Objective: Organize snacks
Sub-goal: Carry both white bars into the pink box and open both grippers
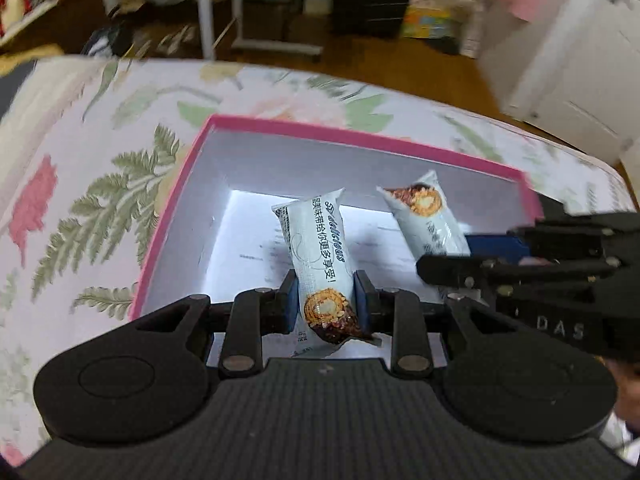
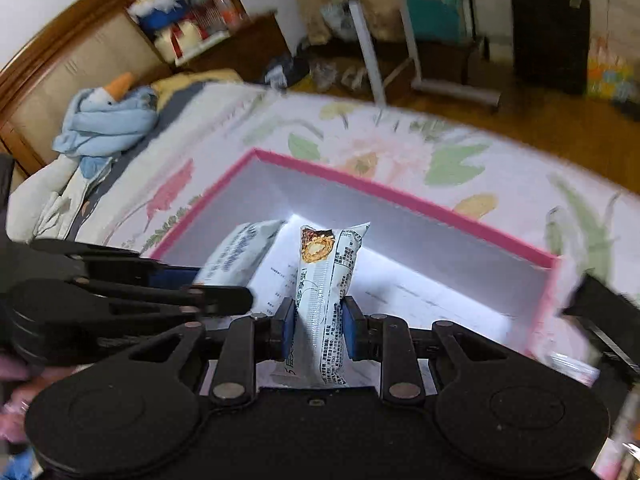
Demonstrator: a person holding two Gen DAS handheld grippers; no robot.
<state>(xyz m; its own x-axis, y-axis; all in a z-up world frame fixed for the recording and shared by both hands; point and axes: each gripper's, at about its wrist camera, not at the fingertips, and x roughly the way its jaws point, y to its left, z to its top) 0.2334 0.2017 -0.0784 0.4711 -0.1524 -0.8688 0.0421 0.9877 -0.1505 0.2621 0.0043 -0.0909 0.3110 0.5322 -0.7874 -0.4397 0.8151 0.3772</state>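
Observation:
A pink-rimmed box [image 1: 360,138] with a white inside lies on a floral bedspread; it also shows in the right wrist view [image 2: 400,194]. My left gripper [image 1: 325,304] is shut on a white snack packet [image 1: 320,248] and holds it over the box. My right gripper [image 2: 316,326] is shut on a second, like snack packet [image 2: 330,280], also over the box. In the left wrist view the right gripper [image 1: 460,248] comes in from the right with its packet [image 1: 430,212]. In the right wrist view the left gripper [image 2: 196,280] comes in from the left with its packet [image 2: 240,254].
The floral bedspread [image 1: 100,184] surrounds the box. A blue plush toy [image 2: 104,120] and crumpled bedding lie at the left by a wooden headboard [image 2: 60,56]. Beyond the bed are a wooden floor, a white rack leg [image 2: 370,60] and a dark cabinet [image 2: 550,36].

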